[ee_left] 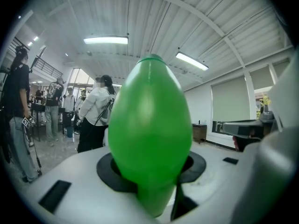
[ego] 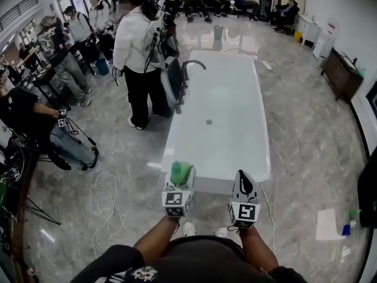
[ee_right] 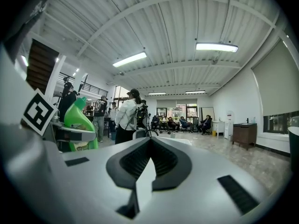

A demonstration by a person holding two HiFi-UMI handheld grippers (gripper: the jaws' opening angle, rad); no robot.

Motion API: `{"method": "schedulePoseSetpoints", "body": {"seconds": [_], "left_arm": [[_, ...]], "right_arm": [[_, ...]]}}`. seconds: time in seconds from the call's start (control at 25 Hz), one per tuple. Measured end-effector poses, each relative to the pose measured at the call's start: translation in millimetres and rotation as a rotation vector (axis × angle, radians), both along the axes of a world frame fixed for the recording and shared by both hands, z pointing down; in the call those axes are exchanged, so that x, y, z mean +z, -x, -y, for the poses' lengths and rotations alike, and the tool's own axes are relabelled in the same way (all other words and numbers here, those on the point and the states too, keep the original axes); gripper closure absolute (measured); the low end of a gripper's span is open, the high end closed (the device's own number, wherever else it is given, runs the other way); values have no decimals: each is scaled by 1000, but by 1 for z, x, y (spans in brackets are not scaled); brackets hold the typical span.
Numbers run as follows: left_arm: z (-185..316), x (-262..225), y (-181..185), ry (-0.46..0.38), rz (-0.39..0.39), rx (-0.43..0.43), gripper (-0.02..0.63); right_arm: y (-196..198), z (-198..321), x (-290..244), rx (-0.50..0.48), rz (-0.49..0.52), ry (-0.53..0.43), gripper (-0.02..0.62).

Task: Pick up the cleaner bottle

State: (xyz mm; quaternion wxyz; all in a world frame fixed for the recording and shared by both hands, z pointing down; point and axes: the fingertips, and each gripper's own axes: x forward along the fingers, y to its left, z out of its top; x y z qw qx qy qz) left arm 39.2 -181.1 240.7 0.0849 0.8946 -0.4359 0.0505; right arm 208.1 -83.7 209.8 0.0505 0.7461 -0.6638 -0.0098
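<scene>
By the white table (ego: 224, 111), left gripper (ego: 179, 184) fingers clamp the green cleaner bottle (ego: 181, 171); right gripper (ego: 243, 179) fingers closed.

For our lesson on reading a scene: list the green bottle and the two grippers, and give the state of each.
cleaner bottle: upright, cap on, held off the floor between jaws.
left gripper: shut on the cleaner bottle.
right gripper: jaws together, holding nothing.
</scene>
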Motion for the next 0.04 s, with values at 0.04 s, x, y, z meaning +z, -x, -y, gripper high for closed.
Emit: {"method": "schedulePoseSetpoints", "body": {"seconds": [0.04], "left_arm": [[0, -2, -1, -3, -2, 0, 428]], "right_arm": [[-2, 0, -1, 0, -2, -2, 580]]}}
